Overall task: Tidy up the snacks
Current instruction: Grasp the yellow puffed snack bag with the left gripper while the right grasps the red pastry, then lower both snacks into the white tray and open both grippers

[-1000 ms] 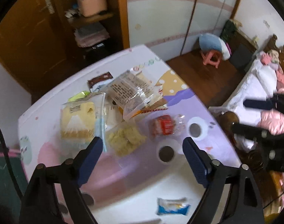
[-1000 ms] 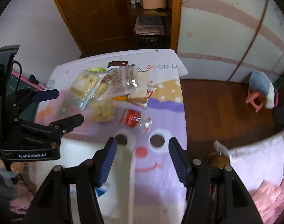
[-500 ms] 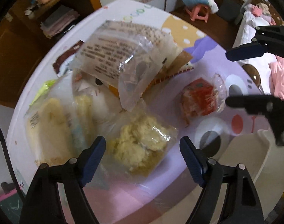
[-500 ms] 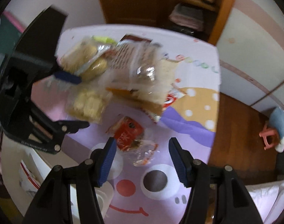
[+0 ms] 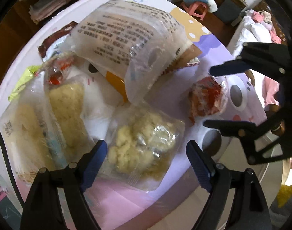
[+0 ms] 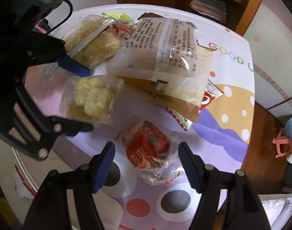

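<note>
The left hand-held gripper (image 5: 147,159) is hovering released, straddling the clear bag of crumbly yellow pastry (image 5: 144,145) on the counter (image 5: 213,49), just left of the red-wrapped snack (image 6: 148,149). The right hand-held gripper (image 6: 147,162), jaws just widening, is bracketing that red snack untouched. Both packets are looking light, crinkly, slippery and crushable, so pinching gently across the middle seems wisest

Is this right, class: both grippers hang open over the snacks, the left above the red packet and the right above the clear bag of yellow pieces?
No, the targets are swapped. The left gripper is open above the clear bag, as the left wrist view shows, and the right gripper is open above the red packet, as the right wrist view shows.
</note>
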`<action>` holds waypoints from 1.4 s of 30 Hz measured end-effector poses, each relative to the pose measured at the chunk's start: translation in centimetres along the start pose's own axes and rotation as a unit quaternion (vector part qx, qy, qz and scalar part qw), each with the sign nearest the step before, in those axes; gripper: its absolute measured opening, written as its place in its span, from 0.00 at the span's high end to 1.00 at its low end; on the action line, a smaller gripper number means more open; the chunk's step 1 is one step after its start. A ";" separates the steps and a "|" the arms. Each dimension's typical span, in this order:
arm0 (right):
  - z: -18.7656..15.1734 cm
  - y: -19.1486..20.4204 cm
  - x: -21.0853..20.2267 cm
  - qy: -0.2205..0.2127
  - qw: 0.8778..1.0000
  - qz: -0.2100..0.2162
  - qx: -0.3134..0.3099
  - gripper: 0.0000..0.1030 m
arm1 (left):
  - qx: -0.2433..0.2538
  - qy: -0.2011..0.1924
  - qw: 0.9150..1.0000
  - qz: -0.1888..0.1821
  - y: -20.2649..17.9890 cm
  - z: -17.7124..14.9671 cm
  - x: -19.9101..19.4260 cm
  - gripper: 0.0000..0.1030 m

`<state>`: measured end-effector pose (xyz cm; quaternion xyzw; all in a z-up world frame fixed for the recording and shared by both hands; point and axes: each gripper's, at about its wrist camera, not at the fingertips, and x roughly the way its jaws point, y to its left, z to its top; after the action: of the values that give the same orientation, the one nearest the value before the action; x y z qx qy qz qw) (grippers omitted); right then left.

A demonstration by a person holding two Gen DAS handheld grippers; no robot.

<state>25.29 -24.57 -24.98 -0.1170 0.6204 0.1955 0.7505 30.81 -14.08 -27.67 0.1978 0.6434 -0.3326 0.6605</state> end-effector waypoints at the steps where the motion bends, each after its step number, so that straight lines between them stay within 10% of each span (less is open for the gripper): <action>1: 0.1 0.0 0.2 0.003 1.000 -0.001 0.002 0.33 | 0.002 0.000 1.000 0.000 0.0 -0.3 0.0 0.18; 15: 0.0 -0.4 1.9 0.035 0.999 -0.010 0.006 0.33 | -0.009 0.007 1.000 0.026 -2.0 -2.6 1.3 0.17; 25: -1.3 1.7 1.4 0.024 1.000 -0.018 -0.010 0.52 | -0.049 -0.004 0.997 0.058 -2.0 -2.8 0.5 0.60; 42: -2.5 1.2 -8.8 -0.088 0.995 -0.048 0.027 0.53 | -0.134 -0.166 0.972 0.094 -6.9 -8.4 -16.2 0.62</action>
<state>21.19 -25.83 -16.77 -0.1085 0.5509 0.1516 0.8135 20.82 -10.14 -11.37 0.1084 0.5420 -0.2080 0.8070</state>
